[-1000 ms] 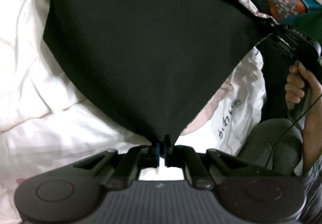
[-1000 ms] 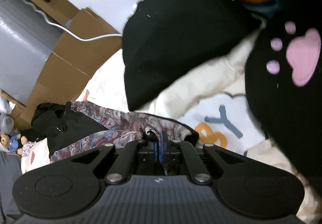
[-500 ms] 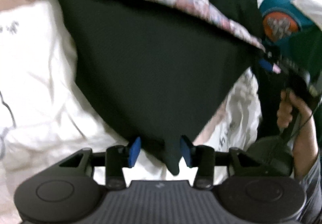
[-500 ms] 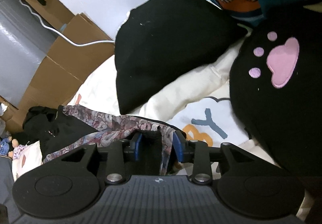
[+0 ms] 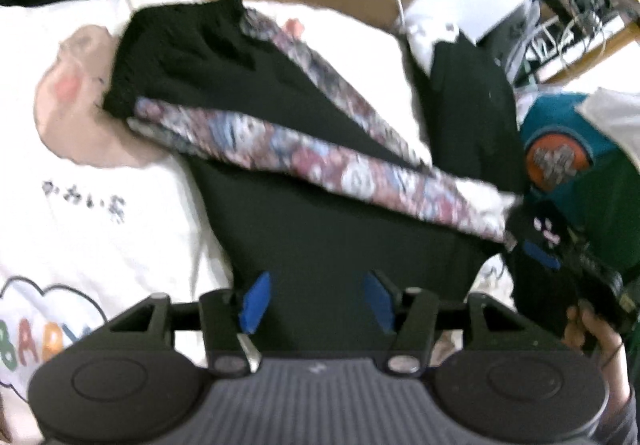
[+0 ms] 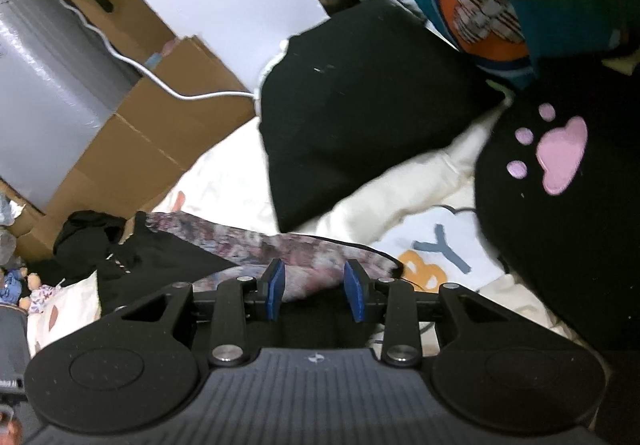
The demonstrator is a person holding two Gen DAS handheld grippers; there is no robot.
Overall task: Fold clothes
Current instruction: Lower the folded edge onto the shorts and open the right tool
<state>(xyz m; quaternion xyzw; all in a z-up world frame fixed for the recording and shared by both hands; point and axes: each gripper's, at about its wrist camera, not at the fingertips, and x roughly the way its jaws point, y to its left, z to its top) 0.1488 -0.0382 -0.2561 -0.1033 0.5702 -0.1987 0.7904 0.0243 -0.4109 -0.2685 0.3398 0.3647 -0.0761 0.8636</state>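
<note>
Apparently released, a black knit garment with floral-patterned trim [image 5: 320, 205] lies folded on the white printed bedspread [image 5: 100, 225], both left gripper [image 5: 316, 301] and right gripper [image 6: 315, 291] fingers spread apart over it.

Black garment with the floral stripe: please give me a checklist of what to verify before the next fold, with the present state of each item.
1. Left tool released: ok, jaws spread wide, nothing pinched.
2. Right tool released: ok, jaws apart over the floral stripe.
3. Black garment resting on the white bedding: ok.
4. Garment lying flat: not ok, its far end is bunched.
5. Fold edges aligned: cannot tell, the left wrist view is blurred.
6. Room beside it: not ok, the black cushion and the paw-print item lie near.
</note>
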